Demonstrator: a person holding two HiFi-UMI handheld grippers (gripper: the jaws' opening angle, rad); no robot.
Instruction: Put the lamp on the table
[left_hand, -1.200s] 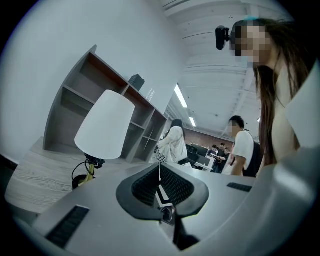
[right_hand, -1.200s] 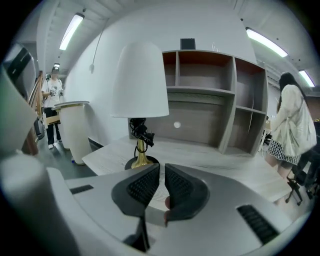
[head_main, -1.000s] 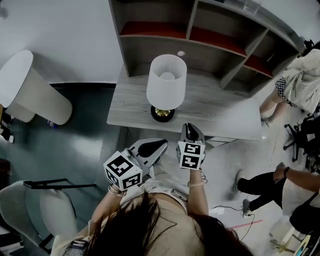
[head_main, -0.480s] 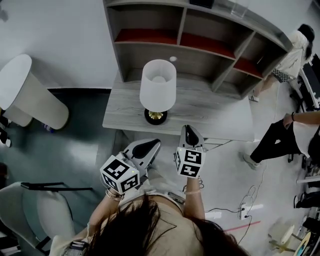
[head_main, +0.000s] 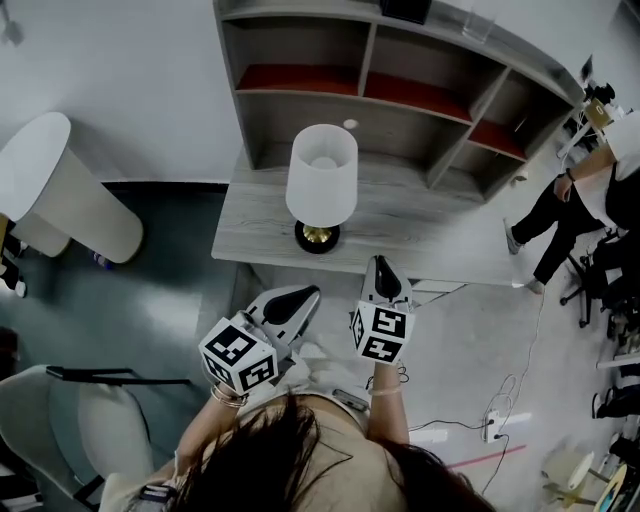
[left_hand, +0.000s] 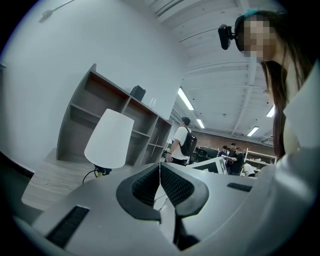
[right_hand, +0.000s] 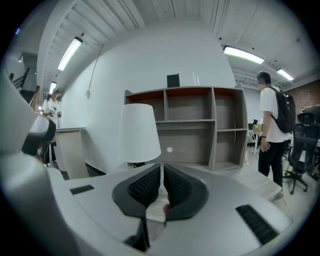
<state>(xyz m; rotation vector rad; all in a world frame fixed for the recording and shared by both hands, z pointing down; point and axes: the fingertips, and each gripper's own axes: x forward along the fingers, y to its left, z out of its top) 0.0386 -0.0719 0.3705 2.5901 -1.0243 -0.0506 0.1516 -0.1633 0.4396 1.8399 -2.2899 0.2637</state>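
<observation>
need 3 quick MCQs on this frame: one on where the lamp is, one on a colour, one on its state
1. Where is the lamp?
A. on the floor
B. on the table, in front of the shelf unit
C. inside a shelf compartment

2. What colour is its shade?
A. red
B. black
C. white

3. How does the lamp stand?
A. upright
B. on its side
C. upside down

Answers:
1 B: it sits on the grey wood top, just before the shelves.
2 C: the shade is plain white in all three views.
3 A: its base rests on the wood with the shade above it.
</observation>
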